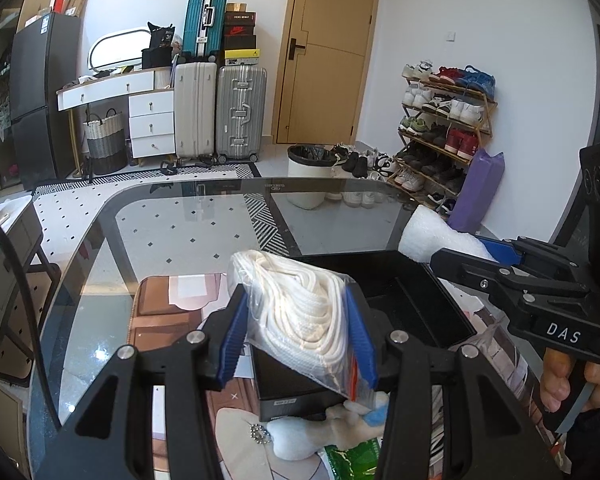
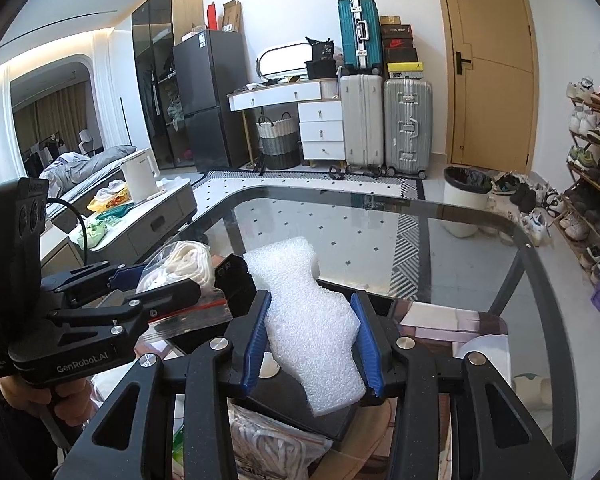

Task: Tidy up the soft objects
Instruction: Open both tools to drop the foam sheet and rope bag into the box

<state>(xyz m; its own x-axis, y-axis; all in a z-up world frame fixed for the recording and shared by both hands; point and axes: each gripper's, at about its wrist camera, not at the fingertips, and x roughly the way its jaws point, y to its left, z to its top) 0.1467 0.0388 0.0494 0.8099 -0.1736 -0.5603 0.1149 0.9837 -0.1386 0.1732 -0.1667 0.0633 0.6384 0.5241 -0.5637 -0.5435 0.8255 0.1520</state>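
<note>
Two soft things are held in the air at this moment, and both hang above the black box [image 1: 416,300] that stands on the glass table [image 1: 172,224]. The left gripper [image 1: 298,332] has its jaws clamped on a clear bag of white rope [image 1: 300,304], over the near left part of the box. The right gripper [image 2: 312,340] has its jaws pressed on a white foam piece [image 2: 304,320], over the far right corner of the box. I judge that neither thing is put down yet, so the sorting is only in the middle. In front of the box more soft things wait on the table: a white plush toy [image 1: 300,436], a green packet [image 1: 356,460] and a second bag of rope [image 2: 276,444]. The two grippers are near each other over the box and could bump when they lower.
</note>
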